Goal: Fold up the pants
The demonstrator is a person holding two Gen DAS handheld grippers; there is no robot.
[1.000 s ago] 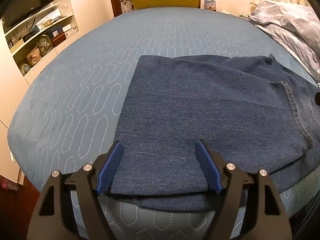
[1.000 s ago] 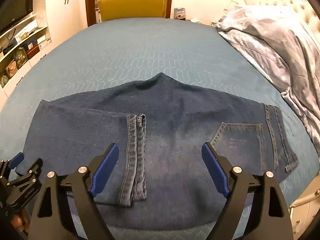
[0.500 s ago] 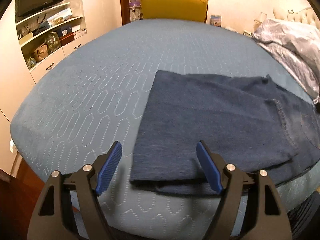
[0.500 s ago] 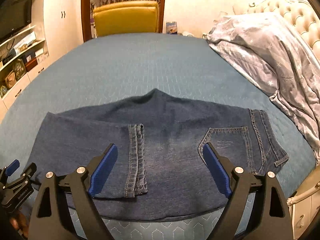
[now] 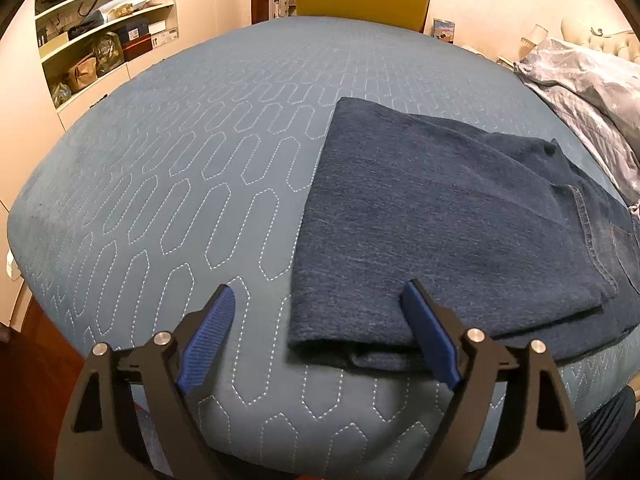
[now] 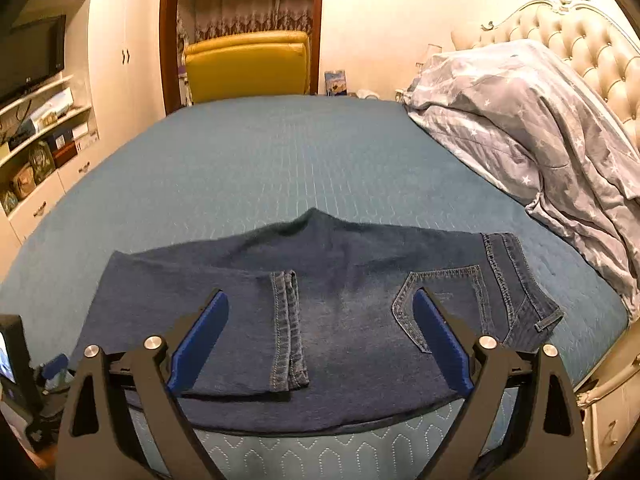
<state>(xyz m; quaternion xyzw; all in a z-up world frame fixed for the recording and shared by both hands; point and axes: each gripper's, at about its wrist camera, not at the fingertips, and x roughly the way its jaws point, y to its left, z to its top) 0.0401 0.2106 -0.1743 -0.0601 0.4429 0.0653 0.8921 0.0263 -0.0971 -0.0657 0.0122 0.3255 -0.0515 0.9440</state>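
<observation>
We've backed both grippers, left gripper (image 5: 316, 336) and right gripper (image 6: 320, 340), off the folded pants (image 6: 320, 320) toward 6 o'clock, jaws opening, empty — fold set, next fold due.

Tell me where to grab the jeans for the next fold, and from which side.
Probably grip the jeans at the folded left end, coming in low from the near bed edge. There the doubled layers form a thick, slightly lifted edge near the opening, empty left hand-held gripper.

left claw (image 5: 318, 338): slid off pants (image 5: 440, 220), opening | right claw (image 6: 320, 344): raised, pulled back, opening
</observation>
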